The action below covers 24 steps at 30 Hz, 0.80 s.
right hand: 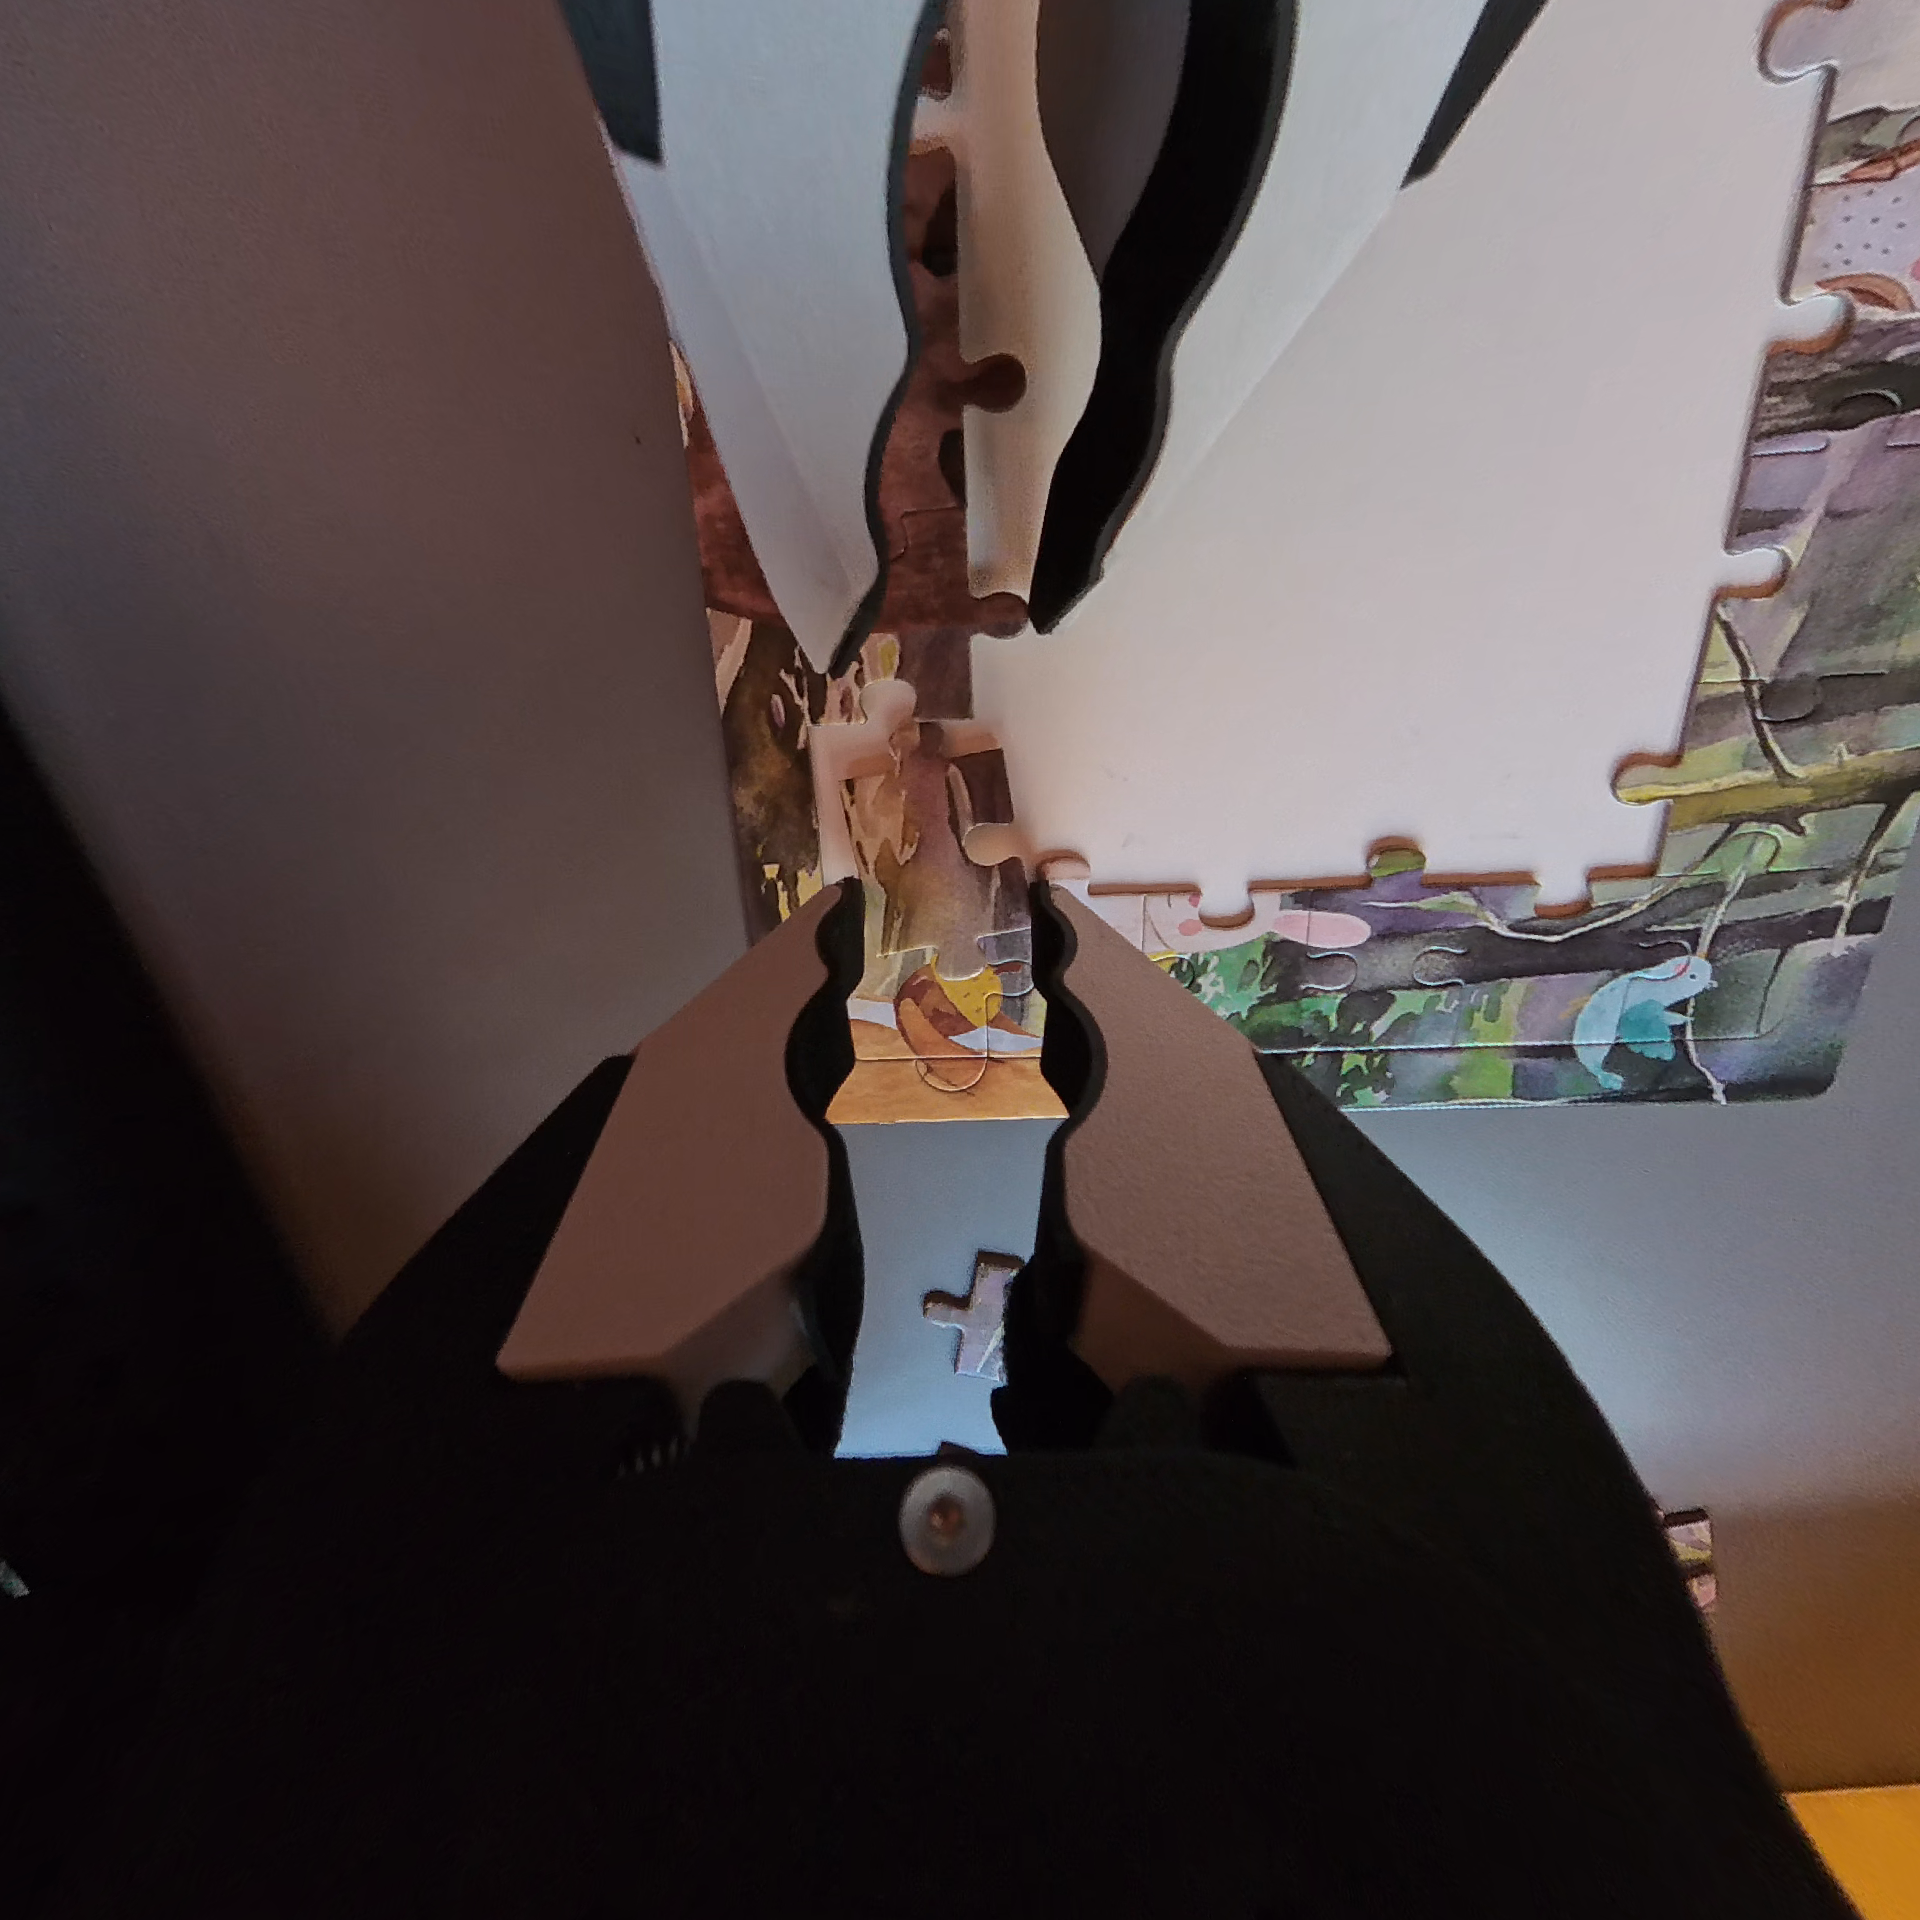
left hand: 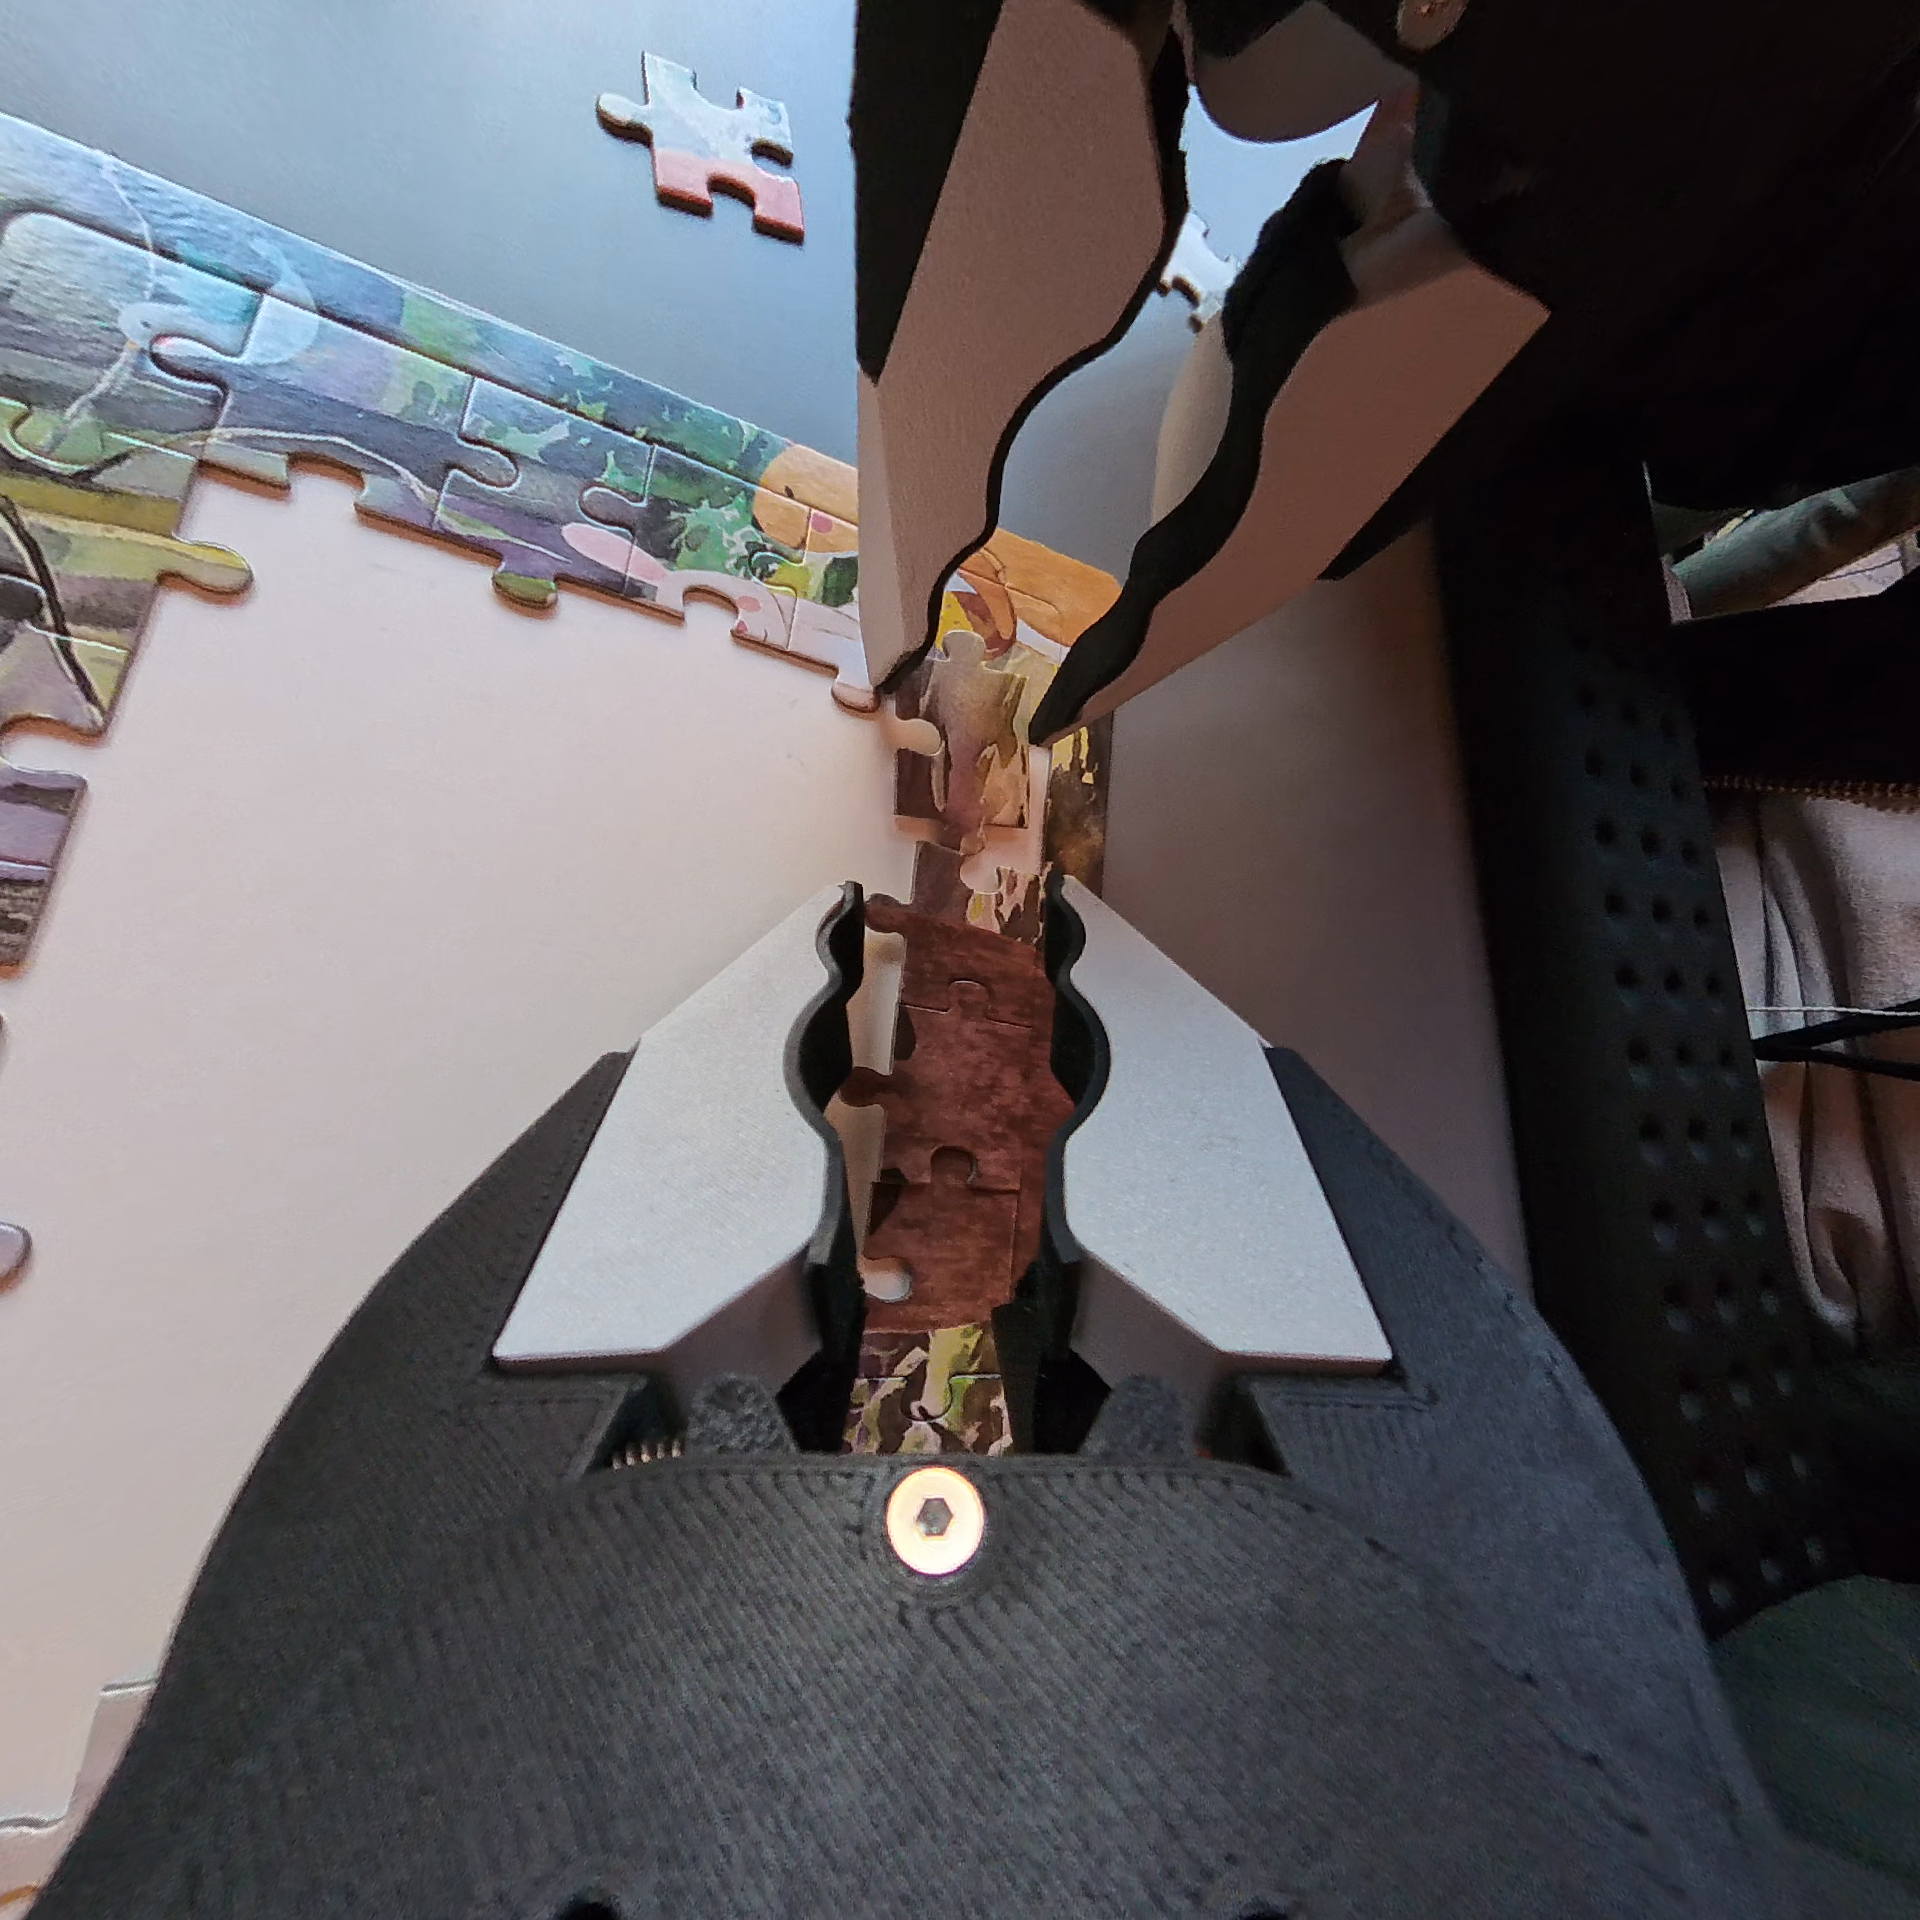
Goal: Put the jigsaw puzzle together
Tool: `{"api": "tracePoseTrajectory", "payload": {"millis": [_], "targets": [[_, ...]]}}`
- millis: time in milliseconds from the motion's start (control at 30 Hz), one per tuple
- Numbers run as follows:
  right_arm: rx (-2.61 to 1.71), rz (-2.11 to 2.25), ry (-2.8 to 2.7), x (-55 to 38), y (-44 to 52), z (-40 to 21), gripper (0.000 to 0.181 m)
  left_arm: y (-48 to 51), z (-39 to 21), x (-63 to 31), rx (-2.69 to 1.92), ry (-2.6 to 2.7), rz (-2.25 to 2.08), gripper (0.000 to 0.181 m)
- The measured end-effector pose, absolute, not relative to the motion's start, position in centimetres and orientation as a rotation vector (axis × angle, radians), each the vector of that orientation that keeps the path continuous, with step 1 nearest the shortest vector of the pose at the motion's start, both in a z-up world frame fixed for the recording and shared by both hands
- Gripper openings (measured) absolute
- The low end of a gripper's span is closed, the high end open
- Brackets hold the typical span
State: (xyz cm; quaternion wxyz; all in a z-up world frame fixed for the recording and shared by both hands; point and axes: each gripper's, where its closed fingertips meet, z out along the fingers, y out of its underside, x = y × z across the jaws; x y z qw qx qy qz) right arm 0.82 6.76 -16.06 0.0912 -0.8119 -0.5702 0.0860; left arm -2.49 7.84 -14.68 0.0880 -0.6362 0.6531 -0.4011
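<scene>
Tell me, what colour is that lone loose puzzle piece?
Greyish-white with a pink band; left wrist view.

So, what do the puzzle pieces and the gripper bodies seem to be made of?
The loose puzzle piece looks like printed cardboard with a matte to slightly glossy face: its cut edge shows a brown layer. The left gripper body appears to be black 3D-printed plastic, with fine layer lines visible. The right gripper looks the same, though it is darker.

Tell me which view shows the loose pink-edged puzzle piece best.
The left wrist view: the loose pink-edged piece lies whole and unobstructed on the grey table, beyond the assembled border. The right wrist view does not clearly show it.
</scene>
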Motion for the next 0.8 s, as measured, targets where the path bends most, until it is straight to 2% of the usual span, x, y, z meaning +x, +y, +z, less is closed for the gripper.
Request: {"api": "tracePoseTrajectory", "payload": {"millis": [800], "targets": [[-2.470, 0.311, -1.688, 0.12, 6.14, -15.95, 0.032, 7.03, -14.56, -2.96, -1.896, 1.982, -1.204, 0.032]]}}
